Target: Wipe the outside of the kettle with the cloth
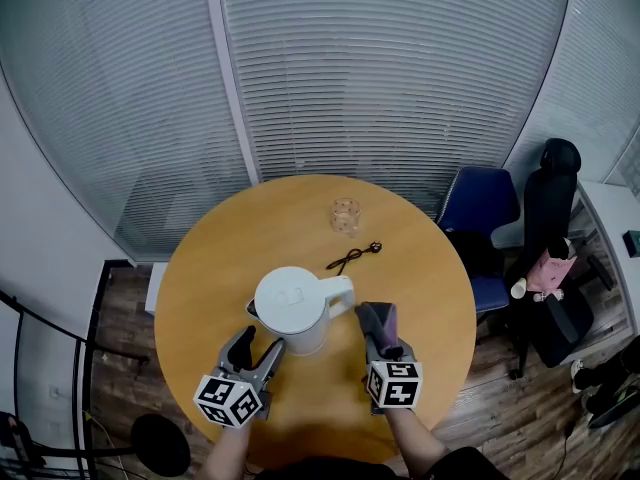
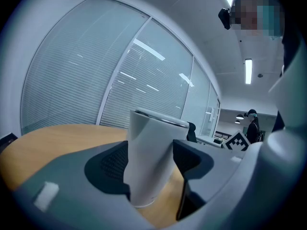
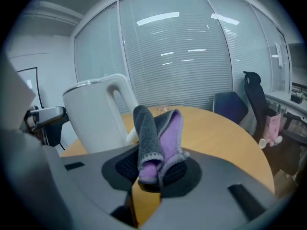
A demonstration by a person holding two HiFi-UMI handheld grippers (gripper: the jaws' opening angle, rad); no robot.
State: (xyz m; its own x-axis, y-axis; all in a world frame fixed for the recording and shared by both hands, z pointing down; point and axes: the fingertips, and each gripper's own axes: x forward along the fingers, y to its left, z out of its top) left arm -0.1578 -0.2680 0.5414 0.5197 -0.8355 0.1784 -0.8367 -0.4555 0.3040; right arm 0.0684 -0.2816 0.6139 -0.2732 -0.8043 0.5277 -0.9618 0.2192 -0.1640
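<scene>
White lidded kettle stands upright at parted jaws of left tool; right tool clenches grey-purple cloth.

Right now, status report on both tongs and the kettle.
Left tongs open, kettle upright just ahead. Right tongs shut on cloth, beside kettle handle. Cord and glass behind kettle, not in the way.

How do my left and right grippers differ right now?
The right gripper has its jaws shut on the folded cloth; the left gripper has its jaws apart, the kettle showing between them. The left gripper faces the kettle's body, the right gripper sits beside its handle. Both are low over the table.
</scene>
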